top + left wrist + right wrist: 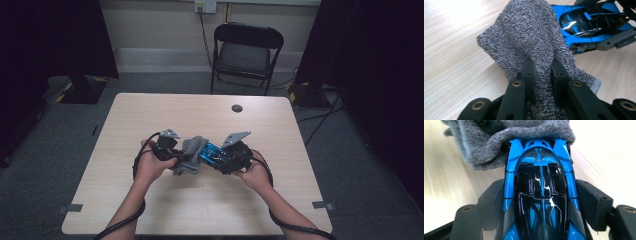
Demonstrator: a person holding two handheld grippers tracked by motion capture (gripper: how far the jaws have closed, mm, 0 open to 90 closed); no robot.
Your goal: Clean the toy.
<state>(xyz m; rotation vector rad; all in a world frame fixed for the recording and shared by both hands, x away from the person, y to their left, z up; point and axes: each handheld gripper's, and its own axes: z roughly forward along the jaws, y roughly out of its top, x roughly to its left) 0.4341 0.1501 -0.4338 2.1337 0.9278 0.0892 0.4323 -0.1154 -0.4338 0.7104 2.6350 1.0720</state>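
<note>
A blue and black toy car [541, 190] lies between the jaws of my right gripper [541, 195], which is shut on its sides. My left gripper [541, 72] is shut on a grey knitted cloth [529, 37], pinched between its two black jaws. The cloth [499, 142] drapes over the front end of the car. In the high view both grippers meet above the middle of the table, the left gripper [181, 157] at the cloth [192, 150] and the right gripper [220, 156] around the car [212, 152].
The light wooden table [200, 210] has a small dark round disc [236, 108] near its far edge. A black folding chair [245, 52] stands behind the table. Cables trail from both grippers along the person's forearms.
</note>
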